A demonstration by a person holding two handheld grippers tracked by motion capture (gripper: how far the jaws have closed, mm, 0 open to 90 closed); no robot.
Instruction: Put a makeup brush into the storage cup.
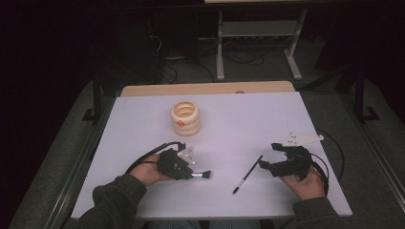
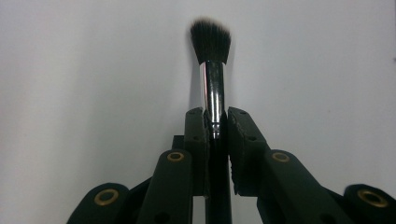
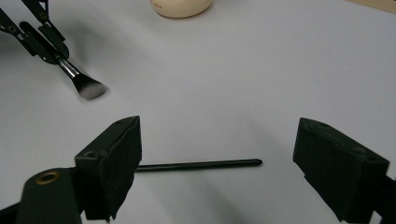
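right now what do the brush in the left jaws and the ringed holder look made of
Brush: dark, soft-looking bristles; shiny chrome-like collar, probably metal, with bright reflections; black handle.
Ringed holder: cream, smooth matte stacked rings, likely silicone or plastic; cannot tell which.

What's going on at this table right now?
A person works with a gripper in each hand. The left gripper is shut on a makeup brush, bristles pointing ahead over the white table. The right gripper is open, jaws wide, above a thin black stick lying flat. A cream ribbed holder stands farther back.
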